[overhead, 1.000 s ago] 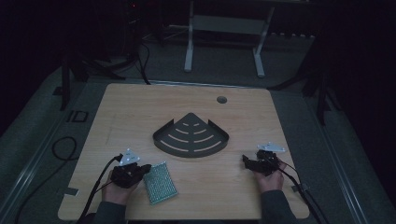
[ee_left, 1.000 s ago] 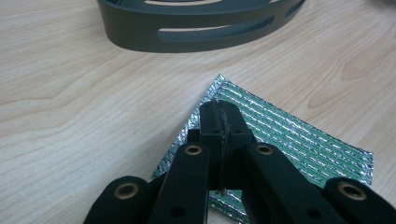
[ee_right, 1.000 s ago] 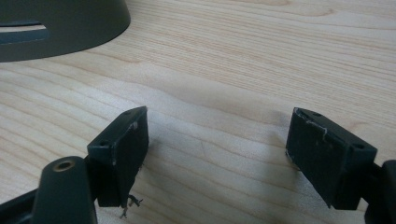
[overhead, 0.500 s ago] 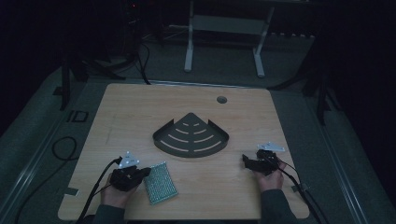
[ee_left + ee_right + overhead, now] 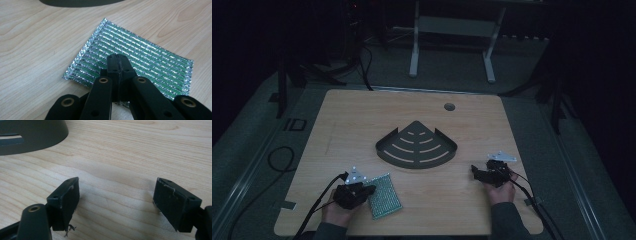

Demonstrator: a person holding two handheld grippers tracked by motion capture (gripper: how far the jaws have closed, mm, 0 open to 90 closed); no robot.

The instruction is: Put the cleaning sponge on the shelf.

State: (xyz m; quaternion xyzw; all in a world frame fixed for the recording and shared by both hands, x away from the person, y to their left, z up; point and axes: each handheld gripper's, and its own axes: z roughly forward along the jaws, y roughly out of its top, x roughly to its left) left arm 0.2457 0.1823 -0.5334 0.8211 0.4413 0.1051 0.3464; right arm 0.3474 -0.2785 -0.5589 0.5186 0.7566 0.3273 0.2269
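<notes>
A green pad with shiny silver ribs (image 5: 384, 196) (image 5: 140, 55) lies flat near the table's front left. My left gripper (image 5: 368, 189) (image 5: 117, 58) is at its left edge, jaws pressed together, tips over the pad's near edge. I cannot tell whether any of the pad is pinched between them. My right gripper (image 5: 476, 171) (image 5: 116, 202) rests low over bare wood at the front right, jaws wide apart with nothing between them. A dark fan-shaped slotted tray (image 5: 451, 150) (image 5: 30, 137) sits at the table's middle.
The wooden table (image 5: 362, 125) has a round cable hole (image 5: 449, 106) at the back right. Cables trail from both grippers off the front edge. A metal stand (image 5: 452, 30) is on the floor behind the table.
My left gripper has edged slightly toward the pad. The pad, the tray and my right gripper have stayed where they were.
</notes>
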